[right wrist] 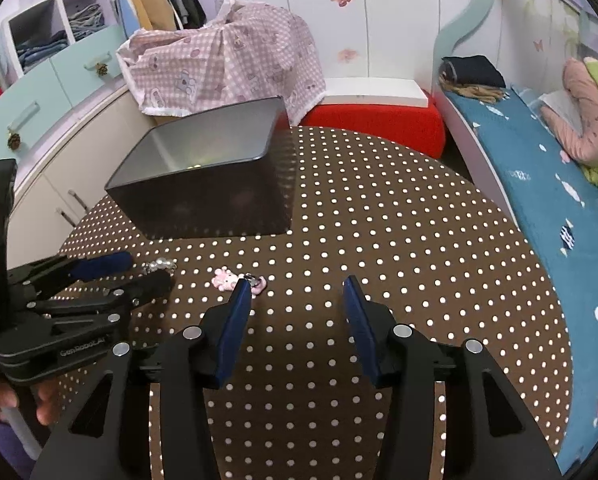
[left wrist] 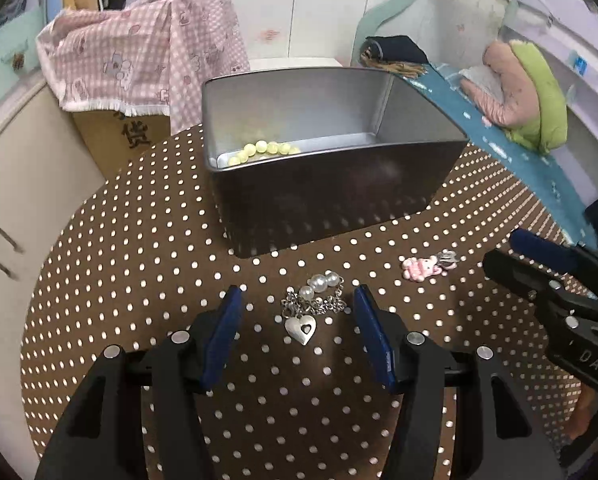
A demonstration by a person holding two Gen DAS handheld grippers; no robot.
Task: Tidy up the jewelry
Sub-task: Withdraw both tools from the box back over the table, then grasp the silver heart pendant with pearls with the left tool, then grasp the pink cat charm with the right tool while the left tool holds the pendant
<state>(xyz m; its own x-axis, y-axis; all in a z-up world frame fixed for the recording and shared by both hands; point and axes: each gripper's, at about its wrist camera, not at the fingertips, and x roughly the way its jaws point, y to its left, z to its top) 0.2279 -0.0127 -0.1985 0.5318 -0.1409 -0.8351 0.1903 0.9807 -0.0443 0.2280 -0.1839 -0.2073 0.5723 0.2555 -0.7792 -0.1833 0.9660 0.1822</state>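
Note:
A silver chain with pearls and a heart pendant (left wrist: 311,312) lies on the dotted brown table (left wrist: 139,240), between the open fingers of my left gripper (left wrist: 297,300). Behind it stands an open dark metal box (left wrist: 331,184) holding a yellow bead bracelet (left wrist: 263,150). A pink charm (left wrist: 425,268) lies to the right. In the right wrist view my right gripper (right wrist: 297,292) is open and empty, the pink charm (right wrist: 229,279) just beyond its left fingertip. The box (right wrist: 207,196) stands at the back left, and the left gripper (right wrist: 139,274) straddles the pearls (right wrist: 161,266).
A pink checked cloth (right wrist: 227,64) covers a cardboard box behind the table. A red stool (right wrist: 375,124) stands beyond the far edge. A bed with a blue sheet (right wrist: 547,208) runs along the right. White cabinets (right wrist: 59,184) are on the left.

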